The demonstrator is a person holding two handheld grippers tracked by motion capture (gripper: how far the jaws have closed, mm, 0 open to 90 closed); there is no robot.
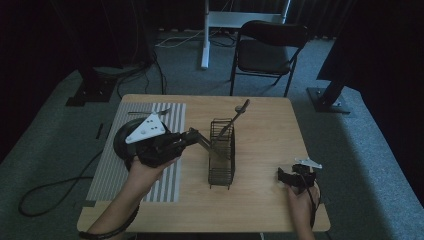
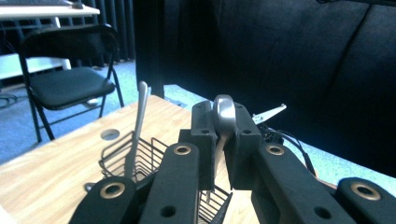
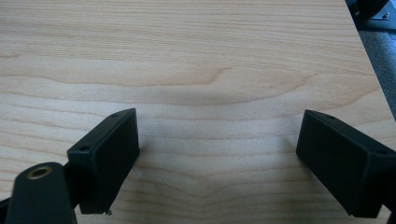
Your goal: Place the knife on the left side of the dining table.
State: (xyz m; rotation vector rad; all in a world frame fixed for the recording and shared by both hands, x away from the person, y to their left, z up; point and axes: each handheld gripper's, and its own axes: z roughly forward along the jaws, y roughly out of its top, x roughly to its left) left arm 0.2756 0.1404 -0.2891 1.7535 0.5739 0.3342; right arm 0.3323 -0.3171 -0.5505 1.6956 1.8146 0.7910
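I see the spoon [image 2: 223, 116] pinched between the two black pads of my left gripper [image 2: 223, 140], its bowl end poking up just past the fingertips and its thin handle running down toward the wire basket [image 1: 222, 155] at mid-table. Its long axis stands near upright, roughly in line with the jaws. That gripper is clamped tight on the spoon beside the basket, while my right gripper [image 3: 217, 154] rests spread wide, holding nothing, over bare wooden table [image 3: 196, 56].

Slim silver utensil [image 2: 223, 122] pinched upright between gripper pads, just above the black wire caddy [image 1: 222, 156] on the table.
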